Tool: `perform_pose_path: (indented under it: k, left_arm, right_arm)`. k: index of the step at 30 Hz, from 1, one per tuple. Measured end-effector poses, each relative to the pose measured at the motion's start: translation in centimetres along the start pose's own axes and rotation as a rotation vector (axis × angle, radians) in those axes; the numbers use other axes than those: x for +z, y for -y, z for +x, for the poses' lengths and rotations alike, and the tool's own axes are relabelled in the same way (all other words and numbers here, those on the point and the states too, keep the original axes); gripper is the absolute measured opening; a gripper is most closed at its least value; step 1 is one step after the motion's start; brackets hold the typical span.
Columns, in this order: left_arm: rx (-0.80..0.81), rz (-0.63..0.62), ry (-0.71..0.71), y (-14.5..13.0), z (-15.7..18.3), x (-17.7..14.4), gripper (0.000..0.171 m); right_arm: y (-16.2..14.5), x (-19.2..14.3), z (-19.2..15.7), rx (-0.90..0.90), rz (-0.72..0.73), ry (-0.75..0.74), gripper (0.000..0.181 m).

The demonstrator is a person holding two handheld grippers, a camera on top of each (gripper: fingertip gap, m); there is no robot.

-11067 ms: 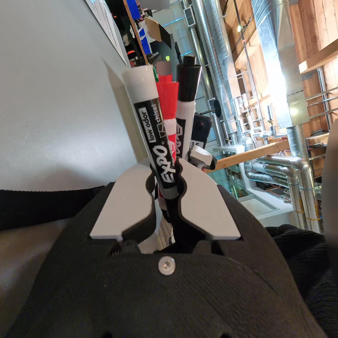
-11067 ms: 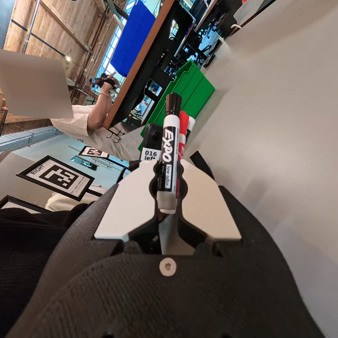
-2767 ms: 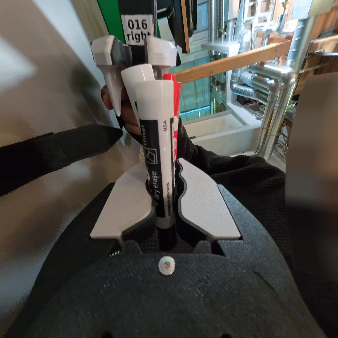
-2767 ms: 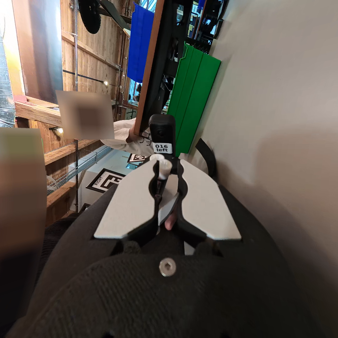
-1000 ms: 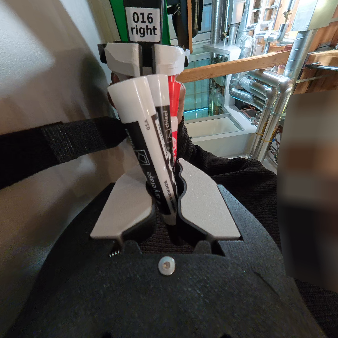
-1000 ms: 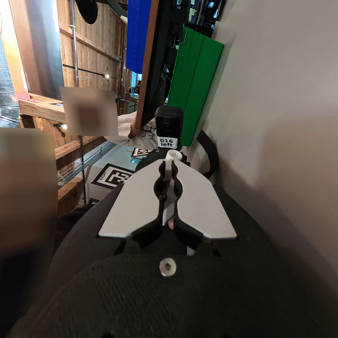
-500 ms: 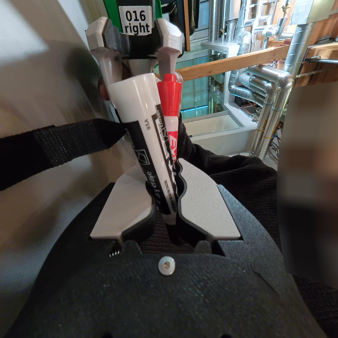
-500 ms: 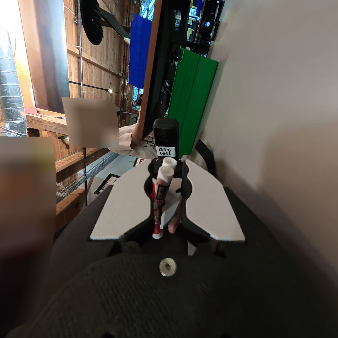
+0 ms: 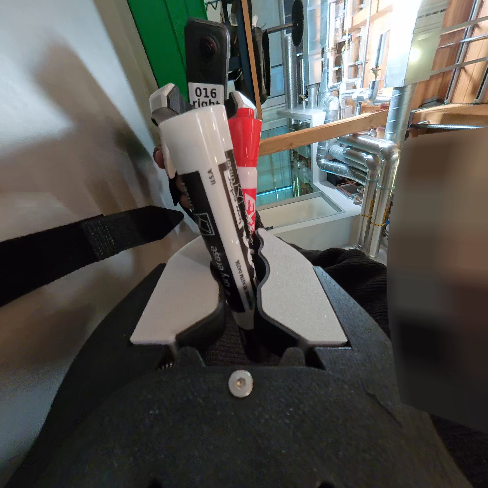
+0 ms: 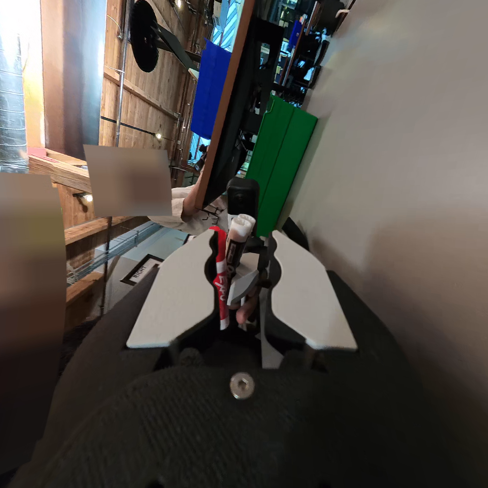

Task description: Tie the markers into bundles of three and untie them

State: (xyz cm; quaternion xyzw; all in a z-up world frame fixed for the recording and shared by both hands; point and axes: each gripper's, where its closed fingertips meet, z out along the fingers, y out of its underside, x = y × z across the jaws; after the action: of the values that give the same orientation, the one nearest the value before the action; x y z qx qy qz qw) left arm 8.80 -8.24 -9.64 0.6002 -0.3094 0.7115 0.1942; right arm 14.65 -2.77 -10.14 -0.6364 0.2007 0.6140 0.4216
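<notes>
Black strap [image 9: 87,245] hangs loose; my left gripper [image 9: 237,264] clamps the markers [image 9: 211,200], right gripper [image 10: 243,264] apart, probably regripping next.

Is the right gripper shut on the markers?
No: the right gripper has its jaws spread, with clear gaps beside the markers between them.

Left gripper [image 9: 235,253]: black textured printed body, two pale grey flat fingers [image 9: 295,293] with wavy inner edges, silver hex screw [image 9: 240,386] at centre. Right gripper [image 10: 241,253]: same build. Black knit sleeve [image 9: 351,266] behind left gripper. Black camera [image 9: 207,50] with white label atop right gripper.
</notes>
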Motion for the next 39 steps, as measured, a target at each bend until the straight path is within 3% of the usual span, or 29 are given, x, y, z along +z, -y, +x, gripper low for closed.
perform_pose_path:
  k: [7, 18, 39]
  left_arm:
    - [0.007, 0.086, 0.002, 1.4, 0.0, -0.7, 0.020]
    - [0.026, 0.136, 0.016, 2.2, 0.0, -1.1, 0.020]
    - [0.048, 0.055, 0.031, 0.9, -0.2, -0.2, 0.020]
  right_arm:
    - [-0.2, 0.1, -0.2, 0.013, -0.008, 0.018, 0.037]
    - [-3.6, 1.6, -1.9, -0.047, -0.195, 0.098, 0.023]
    - [-5.5, 2.3, -2.3, -0.027, -0.285, 0.126, 0.016]
